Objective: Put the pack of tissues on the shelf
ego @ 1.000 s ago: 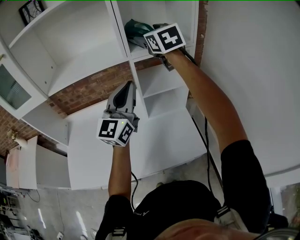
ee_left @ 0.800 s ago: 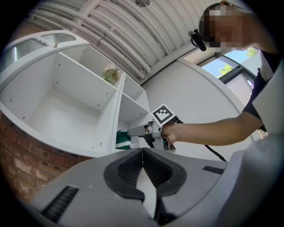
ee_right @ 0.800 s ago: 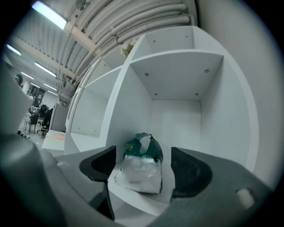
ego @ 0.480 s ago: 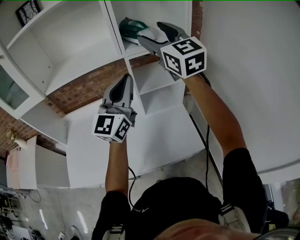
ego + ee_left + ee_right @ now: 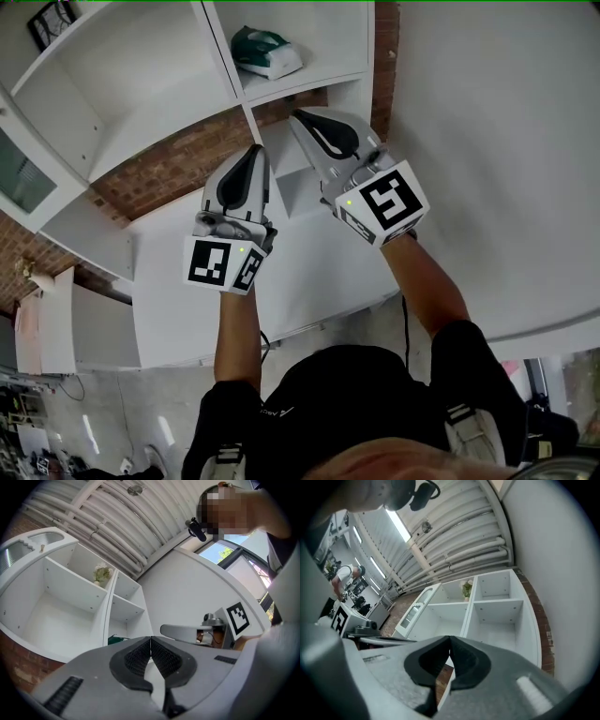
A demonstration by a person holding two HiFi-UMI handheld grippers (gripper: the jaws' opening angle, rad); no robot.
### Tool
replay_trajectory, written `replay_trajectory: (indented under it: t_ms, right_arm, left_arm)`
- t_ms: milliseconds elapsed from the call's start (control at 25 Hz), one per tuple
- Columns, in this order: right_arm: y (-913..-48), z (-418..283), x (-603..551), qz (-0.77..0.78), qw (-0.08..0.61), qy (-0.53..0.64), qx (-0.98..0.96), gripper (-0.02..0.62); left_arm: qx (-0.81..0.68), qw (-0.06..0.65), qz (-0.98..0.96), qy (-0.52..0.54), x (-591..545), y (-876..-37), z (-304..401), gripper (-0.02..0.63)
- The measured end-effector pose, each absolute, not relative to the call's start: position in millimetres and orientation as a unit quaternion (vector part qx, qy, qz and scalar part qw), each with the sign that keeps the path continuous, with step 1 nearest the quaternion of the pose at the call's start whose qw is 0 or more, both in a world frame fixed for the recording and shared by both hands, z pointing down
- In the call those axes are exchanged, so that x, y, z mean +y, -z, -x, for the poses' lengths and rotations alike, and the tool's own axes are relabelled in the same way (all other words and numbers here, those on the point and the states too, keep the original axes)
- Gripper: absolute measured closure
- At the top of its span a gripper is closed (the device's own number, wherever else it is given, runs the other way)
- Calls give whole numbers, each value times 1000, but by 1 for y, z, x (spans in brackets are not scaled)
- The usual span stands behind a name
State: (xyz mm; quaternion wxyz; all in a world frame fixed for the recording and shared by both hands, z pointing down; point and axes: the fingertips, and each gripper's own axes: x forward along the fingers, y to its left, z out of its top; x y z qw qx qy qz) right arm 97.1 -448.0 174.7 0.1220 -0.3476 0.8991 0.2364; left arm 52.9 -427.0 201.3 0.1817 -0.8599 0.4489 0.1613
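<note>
The soft green-and-white pack of tissues (image 5: 267,52) is shown whole only in the head view. It lies flat on a board of the white shelf unit (image 5: 141,103), in the compt. just right of the upright divider, near the front edge. In the left gripper view only a green sliver of the pack (image 5: 117,640) is caught, low behind the jaw. A small pale potted plant (image 5: 101,573) on a higher board is picked up by the two gripper views alone, as are the ribbed white ceiling pipes (image 5: 454,550). The red brick wall (image 5: 178,169) behind the lower compts. is seen best from the head.

The grey left gripper (image 5: 255,155) is held up on a raised, nearly straight arm, jaws aimed at the shelf and its black-and-white marker cube (image 5: 223,264) turned toward the person. In its own view the left gripper (image 5: 150,640) is seen w/ pads pressed together and nothing btw. them. The right gripper (image 5: 309,127) is held just beside it, a little higher, on the other raised arm, tips near the divider's front edge. The pack is well apart from both, farther up the shelf. In its own view the right gripper (image 5: 450,640) is seen closing, pads met at the tip, nothing held. Each gripper is caught side-on in the other's view.
</note>
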Motion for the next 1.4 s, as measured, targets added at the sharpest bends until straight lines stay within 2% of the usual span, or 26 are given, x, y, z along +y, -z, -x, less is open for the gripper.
replay_trajectory:
  t_ms: [280,480,1400]
  right_arm:
    - [-227,-113,-408,346,173,-176,905,594]
    - [-254,-108,-401,336,167,-150,915,595]
    - [-253,-104,-390,324,172,-158,917,595]
  left_arm:
    - [456,166,856,-180,-396,-215,-46,606]
    - [464,150,854,-183,-386,-231,-43,606]
    - [475,155,846,-186,-377,-238,-37,606]
